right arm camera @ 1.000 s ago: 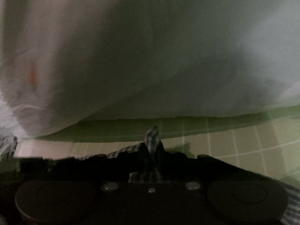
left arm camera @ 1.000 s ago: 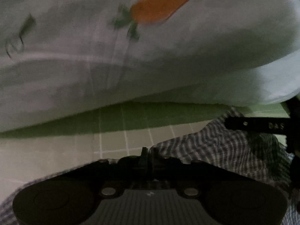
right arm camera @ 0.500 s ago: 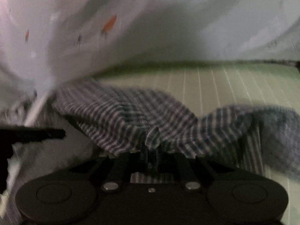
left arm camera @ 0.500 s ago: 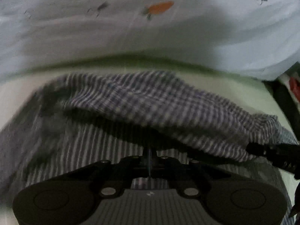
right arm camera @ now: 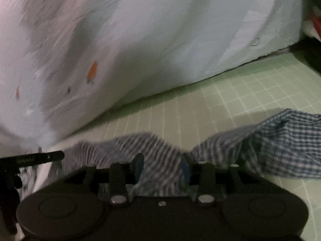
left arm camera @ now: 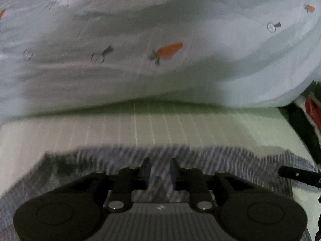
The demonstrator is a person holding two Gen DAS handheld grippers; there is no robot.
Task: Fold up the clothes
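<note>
A blue-and-white checked garment (left arm camera: 200, 156) lies on the green gridded mat (left arm camera: 140, 124), its folded edge just ahead of both grippers. My left gripper (left arm camera: 159, 167) is open, its jaws apart over the cloth with nothing pinched. My right gripper (right arm camera: 161, 163) is open too, jaws wide above the same garment (right arm camera: 280, 140), which bunches up to the right on the mat (right arm camera: 230, 100). The tip of the right gripper shows at the right edge of the left wrist view (left arm camera: 297, 175); the left one's tip shows at the left of the right wrist view (right arm camera: 40, 156).
A big white duvet with orange carrot prints (left arm camera: 160, 40) rises like a wall behind the mat and fills the upper half of both views (right arm camera: 140, 40). A red and dark object (left arm camera: 311, 110) sits at the far right.
Both grippers were shut on the checked garment and carried its edge forward over itself. Now both have opened and let it go, and the cloth lies folded on the mat.
</note>
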